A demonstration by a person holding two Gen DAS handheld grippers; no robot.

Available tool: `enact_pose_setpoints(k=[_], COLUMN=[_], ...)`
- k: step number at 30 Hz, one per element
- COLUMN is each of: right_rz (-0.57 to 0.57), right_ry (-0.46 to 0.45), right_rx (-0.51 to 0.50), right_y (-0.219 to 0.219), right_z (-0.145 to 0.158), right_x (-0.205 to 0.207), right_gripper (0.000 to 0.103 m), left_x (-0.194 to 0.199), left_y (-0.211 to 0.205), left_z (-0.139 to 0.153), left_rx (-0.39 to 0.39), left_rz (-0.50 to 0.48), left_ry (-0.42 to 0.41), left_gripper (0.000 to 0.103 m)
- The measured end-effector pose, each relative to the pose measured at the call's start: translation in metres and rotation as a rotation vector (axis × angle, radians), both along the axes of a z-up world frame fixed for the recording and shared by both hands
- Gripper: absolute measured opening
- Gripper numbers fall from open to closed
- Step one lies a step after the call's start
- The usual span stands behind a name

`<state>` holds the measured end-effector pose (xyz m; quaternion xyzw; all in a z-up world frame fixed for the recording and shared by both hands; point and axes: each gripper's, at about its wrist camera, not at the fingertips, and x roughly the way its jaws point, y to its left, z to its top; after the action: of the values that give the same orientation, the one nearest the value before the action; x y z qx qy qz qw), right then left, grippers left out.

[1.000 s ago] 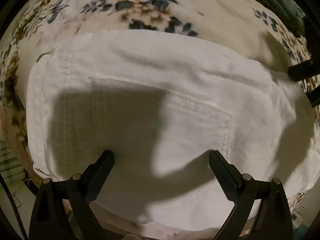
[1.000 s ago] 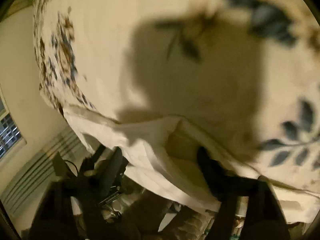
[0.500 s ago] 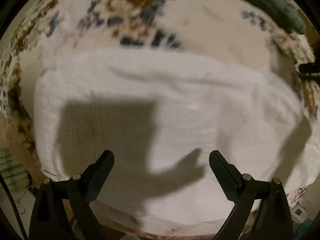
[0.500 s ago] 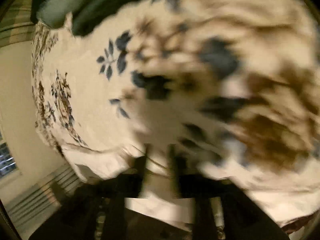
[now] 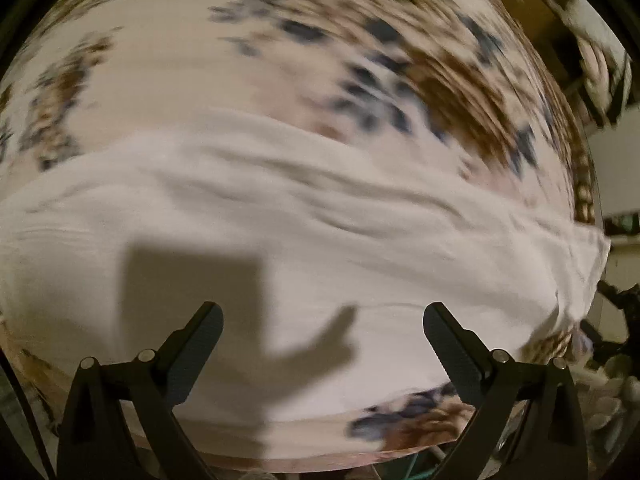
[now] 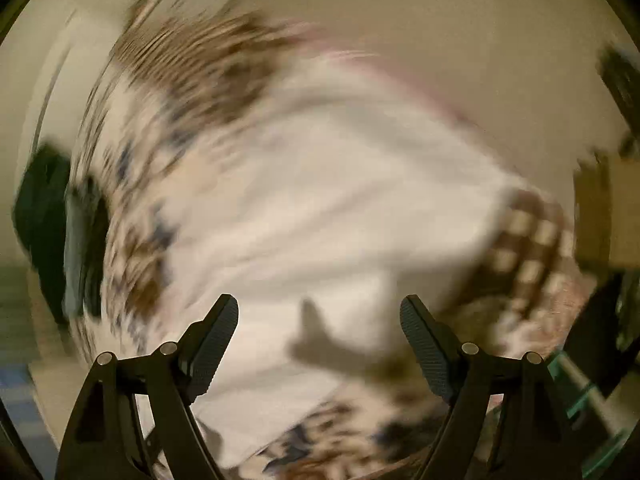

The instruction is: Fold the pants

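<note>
Right gripper (image 6: 319, 330) swung off the pants (image 5: 304, 248) edge, jaws released, left gripper (image 5: 323, 338) jaws spread, floral blanket (image 5: 168, 92) beneath.

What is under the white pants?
The white pants lie on a flowery blanket, which shows all around them. Whatever lies under the pants themselves is covered. Both grippers, left and right, are open above them.
</note>
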<state>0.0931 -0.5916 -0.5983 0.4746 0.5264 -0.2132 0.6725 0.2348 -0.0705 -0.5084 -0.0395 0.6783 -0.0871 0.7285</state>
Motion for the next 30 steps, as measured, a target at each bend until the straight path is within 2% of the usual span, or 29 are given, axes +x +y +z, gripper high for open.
enact_pose_setpoints(k=[3,5,7,8,9,11,12,14,17,19,21,24,26,30], right_rz=[-0.057,-0.065,-0.082,-0.087,-0.083,-0.088,-0.081,-0.061,-0.142,-0.163,-0.127,-0.059,-0.033,-0.022], right_ry=[-0.043,-0.077,-0.146,-0.202,-0.245,-0.390,-0.426,-0.396,-0.449,-0.510,-0.568,-0.579,-0.553,-0.422], right_rx=[0.077,0.116,0.129,0.139,0.140,0.171,0.171,0.151,0.227,0.264,0.241,0.183,0.144,0.096], right_y=[-0.031,-0.043,-0.043,-0.042,-0.039,-0.040,-0.040,-0.041,-0.054,-0.057,-0.055,-0.049,-0.047,-0.056], right_z=[-0.046,-0.075,-0.089,-0.089,-0.089,-0.079,-0.076,-0.085,-0.106,-0.100,-0.081,-0.060,-0.057,-0.074], right_x=[-0.033,-0.041,-0.045,-0.045,-0.045,-0.049,-0.047,-0.042,-0.043,-0.044,-0.043,-0.040,-0.036,-0.023], right_gripper=[0.085,0.085,0.093,0.095,0.093,0.086,0.086,0.086,0.087,0.085,0.085,0.085,0.085,0.085], left_x=[0.000,-0.003,-0.004,-0.004,-0.004,-0.001,0.001,0.005,0.008,0.010,0.009,0.012,0.013,0.008], left_y=[-0.039,-0.057,-0.070,-0.075,-0.078,-0.084,-0.085,-0.088,-0.085,-0.085,-0.084,-0.095,-0.098,-0.097], left_z=[-0.017,-0.026,-0.034,-0.037,-0.040,-0.043,-0.044,-0.049,-0.054,-0.056,-0.057,-0.064,-0.067,-0.068], left_rx=[0.000,0.018,0.038,0.046,0.047,0.074,0.082,0.098,0.109,0.116,0.124,0.132,0.134,0.136], left_rz=[-0.051,-0.081,-0.102,-0.109,-0.113,-0.123,-0.125,-0.119,-0.110,-0.112,-0.120,-0.123,-0.121,-0.120], left_ry=[0.026,0.044,0.054,0.059,0.060,0.053,0.052,0.056,0.068,0.070,0.066,0.065,0.068,0.067], left_gripper=[0.103,0.103,0.103,0.103,0.103,0.103,0.103,0.103,0.103,0.103,0.103,0.103,0.103,0.103])
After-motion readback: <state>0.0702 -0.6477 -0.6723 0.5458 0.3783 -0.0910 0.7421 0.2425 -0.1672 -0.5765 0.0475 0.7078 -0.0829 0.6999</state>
